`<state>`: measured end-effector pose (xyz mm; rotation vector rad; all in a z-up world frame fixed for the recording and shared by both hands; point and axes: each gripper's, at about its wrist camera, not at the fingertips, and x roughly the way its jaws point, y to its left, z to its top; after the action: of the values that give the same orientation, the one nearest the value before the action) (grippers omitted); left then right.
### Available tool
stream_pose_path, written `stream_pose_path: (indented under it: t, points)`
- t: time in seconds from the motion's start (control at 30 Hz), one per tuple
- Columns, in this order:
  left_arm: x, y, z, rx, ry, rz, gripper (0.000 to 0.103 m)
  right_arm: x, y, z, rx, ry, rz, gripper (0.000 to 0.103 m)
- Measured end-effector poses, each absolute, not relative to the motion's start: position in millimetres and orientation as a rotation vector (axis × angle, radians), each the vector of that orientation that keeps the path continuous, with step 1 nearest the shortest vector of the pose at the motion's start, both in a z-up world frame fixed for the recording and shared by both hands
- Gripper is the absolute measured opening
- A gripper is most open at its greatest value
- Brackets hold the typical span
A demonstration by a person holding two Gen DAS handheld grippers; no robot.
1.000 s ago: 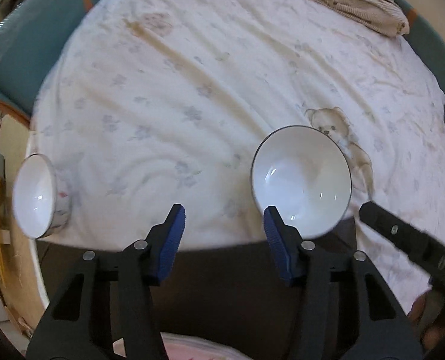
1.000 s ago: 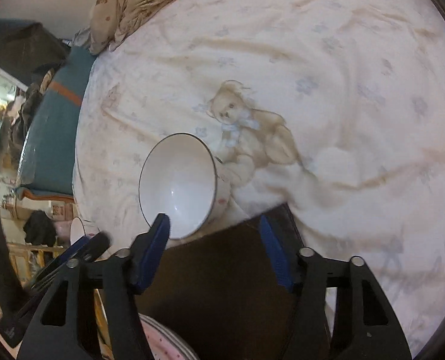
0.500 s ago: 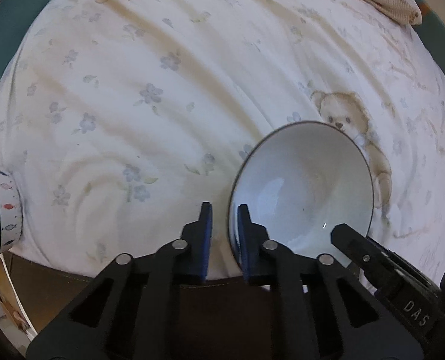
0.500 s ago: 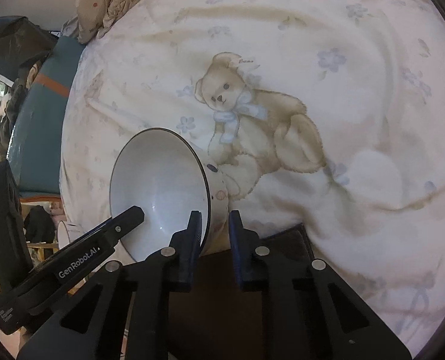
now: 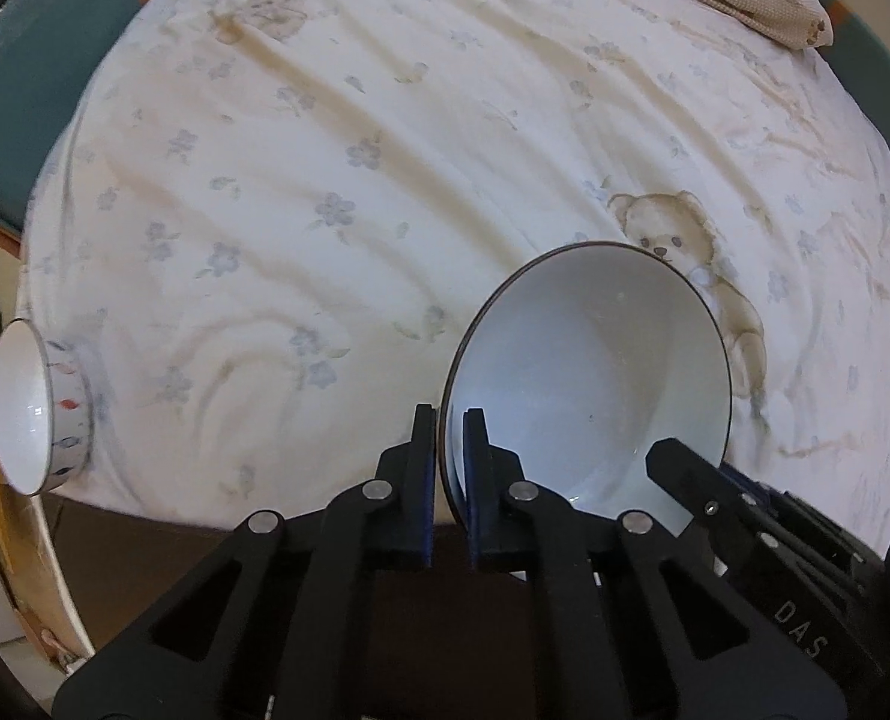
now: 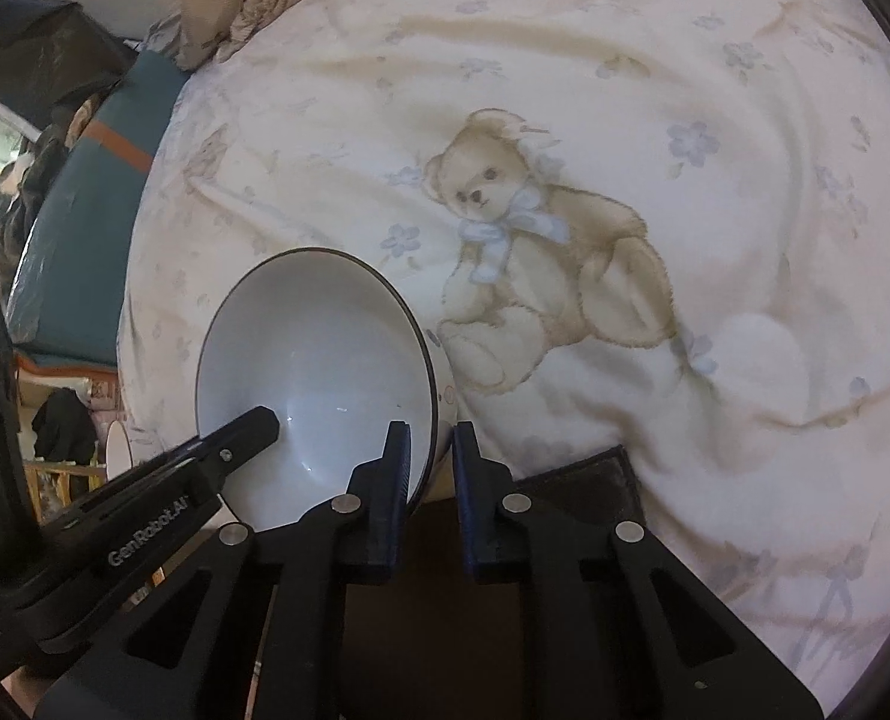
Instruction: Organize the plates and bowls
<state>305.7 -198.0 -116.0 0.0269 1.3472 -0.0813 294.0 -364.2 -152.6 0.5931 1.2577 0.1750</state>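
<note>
Gripping the white bowl (image 5: 595,372) by opposite sides of its dark rim: left gripper (image 5: 446,456) pinched narrow over the near-left wall, right gripper (image 6: 429,468) likewise over the near-right wall, one pad inside and one outside each, probably to lift it level off the soft sheet. Resting near the edge of the bedsheet (image 5: 354,180), just in front of the printed teddy bear (image 6: 541,252). Well left of the teddy bear, a second bowl (image 5: 30,408) with coloured marks, likely the stacking partner. Nothing between them but wrinkled cloth.
</note>
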Motion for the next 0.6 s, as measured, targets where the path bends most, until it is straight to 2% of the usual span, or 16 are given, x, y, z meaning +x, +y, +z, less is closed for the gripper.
stream_pose_path:
  t: [0.6]
  points:
    - [223.1, -148.1, -52.1, 0.075, 1.272, -0.065, 0.008, 229.3, -317.0, -80.5, 0.465, 1.176, 0.314, 0.016]
